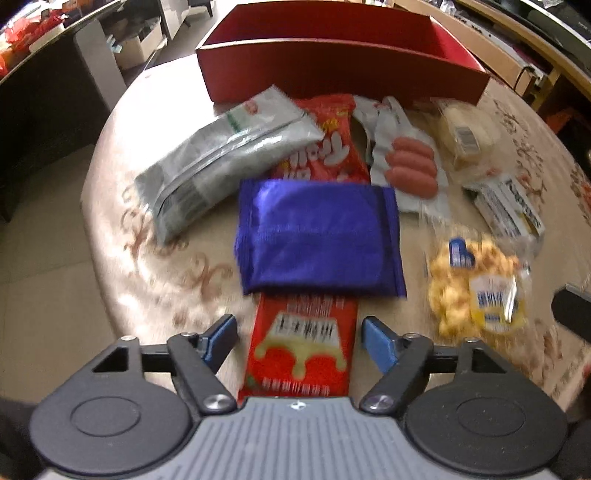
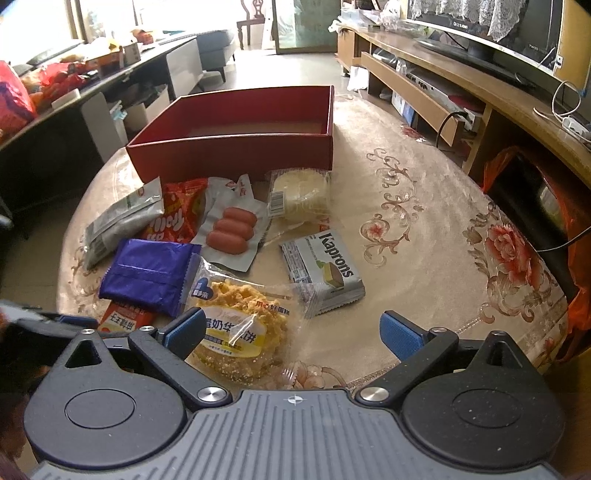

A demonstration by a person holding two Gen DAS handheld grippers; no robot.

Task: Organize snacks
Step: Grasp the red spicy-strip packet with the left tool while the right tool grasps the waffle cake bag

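Snacks on the desk [image 2: 424, 229]
Both tongs gape wide, gripping nothing: left tongs [image 1: 299, 334] straddle a red packet [image 1: 301, 354], right tongs [image 2: 293, 330] over a waffle pack [image 2: 236, 332].

the right gripper [image 2: 291, 326] hovers low over the table [image 2: 424, 266], jaws spread wide, a waffle pack [image 2: 236, 332] beside its left finger. beyond lie a purple packet [image 2: 147, 275], sausages [image 2: 231, 229] and a red box [image 2: 232, 155].

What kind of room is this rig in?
Most likely a home living room. The right wrist view shows a large TV on a long wooden media console, a sofa further back, and a round table with a floral cloth holding the snacks and a red box.
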